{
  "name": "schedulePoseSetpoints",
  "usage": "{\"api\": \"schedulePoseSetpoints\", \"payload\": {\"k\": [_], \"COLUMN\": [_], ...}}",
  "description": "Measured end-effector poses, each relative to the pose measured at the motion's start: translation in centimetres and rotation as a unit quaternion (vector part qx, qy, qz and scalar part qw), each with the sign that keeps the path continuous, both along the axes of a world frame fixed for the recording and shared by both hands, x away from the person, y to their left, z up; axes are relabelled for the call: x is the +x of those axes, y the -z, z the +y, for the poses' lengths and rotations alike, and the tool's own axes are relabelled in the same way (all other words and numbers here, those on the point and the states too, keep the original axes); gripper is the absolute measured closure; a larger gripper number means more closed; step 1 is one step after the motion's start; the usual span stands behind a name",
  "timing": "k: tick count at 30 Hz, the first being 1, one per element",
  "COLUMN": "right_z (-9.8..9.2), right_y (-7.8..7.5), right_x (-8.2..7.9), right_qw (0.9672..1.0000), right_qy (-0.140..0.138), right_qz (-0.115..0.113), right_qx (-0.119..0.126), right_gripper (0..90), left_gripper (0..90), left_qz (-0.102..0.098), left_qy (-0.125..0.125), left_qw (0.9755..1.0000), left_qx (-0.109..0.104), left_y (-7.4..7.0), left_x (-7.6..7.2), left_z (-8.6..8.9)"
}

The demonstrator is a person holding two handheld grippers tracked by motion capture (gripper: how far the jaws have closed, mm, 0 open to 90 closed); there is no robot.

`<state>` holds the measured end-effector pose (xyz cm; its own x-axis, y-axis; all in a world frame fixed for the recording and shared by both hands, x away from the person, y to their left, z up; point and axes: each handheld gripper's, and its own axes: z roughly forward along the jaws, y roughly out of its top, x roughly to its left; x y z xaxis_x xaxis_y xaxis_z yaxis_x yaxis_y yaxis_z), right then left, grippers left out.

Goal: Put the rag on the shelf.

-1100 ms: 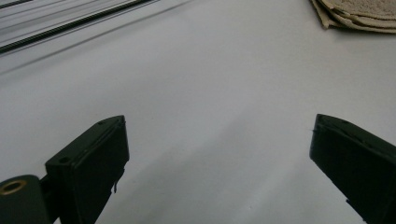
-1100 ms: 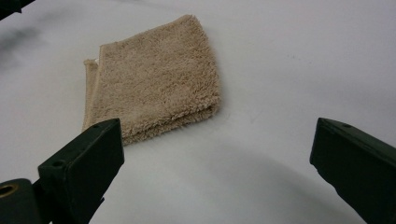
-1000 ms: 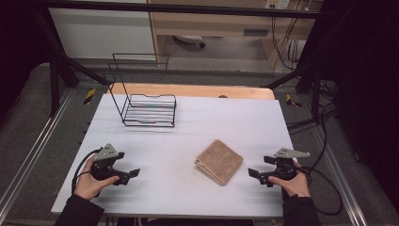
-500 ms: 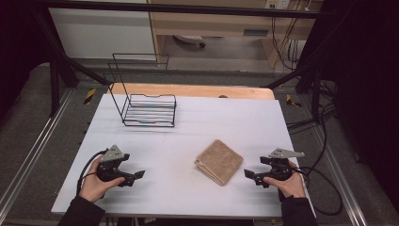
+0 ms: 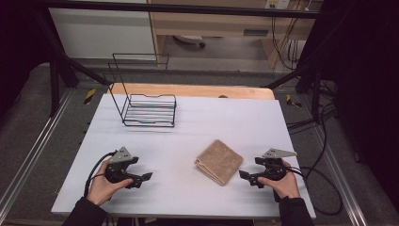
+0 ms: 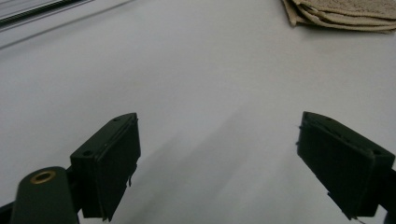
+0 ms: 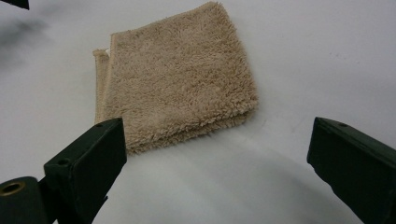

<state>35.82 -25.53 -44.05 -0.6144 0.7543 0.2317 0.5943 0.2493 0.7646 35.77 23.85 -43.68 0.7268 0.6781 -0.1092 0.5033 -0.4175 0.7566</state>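
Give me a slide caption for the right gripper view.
Open right gripper facing a folded tan towel on the white table.

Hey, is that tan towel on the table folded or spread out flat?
Folded. The towel lies as a compact square, with stacked layer edges along its sides on the table.

Ahead of the left gripper [image 6: 219, 154], the folded towel [image 6: 345, 11] runs off the top edge of its view (just a layered corner shows). In the right gripper view, one dark scrap in the far corner can't be identified.
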Motion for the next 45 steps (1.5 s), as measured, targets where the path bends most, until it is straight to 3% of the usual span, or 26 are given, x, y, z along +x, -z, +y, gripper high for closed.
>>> {"api": "schedulePoseSetpoints", "payload": {"k": [7,14,20,21,29,37,45], "right_z": [0.4,0.8,0.8,0.8,0.7,0.6,0.6], "right_y": [0.0,-0.1,-0.2,-0.2,-0.3,-0.3,-0.3], "right_x": [0.2,0.2,0.2,0.2,0.2,0.1,0.1], "right_qw": [1.0000,1.0000,1.0000,1.0000,1.0000,1.0000,1.0000], "right_qy": [0.004,0.001,0.001,0.001,0.001,0.001,0.000], "right_qz": [0.002,0.000,-0.002,-0.002,-0.004,-0.004,-0.004], "right_qx": [-0.002,-0.005,-0.005,-0.005,-0.004,-0.004,-0.002], "right_gripper": [5.5,5.4,5.2,5.2,5.1,5.1,5.0], "left_gripper": [15.3,17.5,21.4,22.4,29.4,38.6,49.6], "left_qz": [0.005,0.008,0.015,0.015,0.036,0.042,0.051], "left_qy": [-0.001,0.013,0.021,0.021,0.022,0.018,0.024], "left_qw": [1.0000,0.9999,0.9997,0.9997,0.9991,0.9989,0.9983], "left_qx": [-0.001,-0.005,-0.004,-0.004,-0.008,-0.009,0.014], "left_y": [-0.2,-1.1,-1.8,-1.8,-1.2,-0.7,0.2], "left_x": [0.2,0.8,2.2,2.2,4.0,5.1,6.1], "left_z": [-1.8,-5.1,-9.2,-9.2,-13.3,-15.6,-17.5]}}
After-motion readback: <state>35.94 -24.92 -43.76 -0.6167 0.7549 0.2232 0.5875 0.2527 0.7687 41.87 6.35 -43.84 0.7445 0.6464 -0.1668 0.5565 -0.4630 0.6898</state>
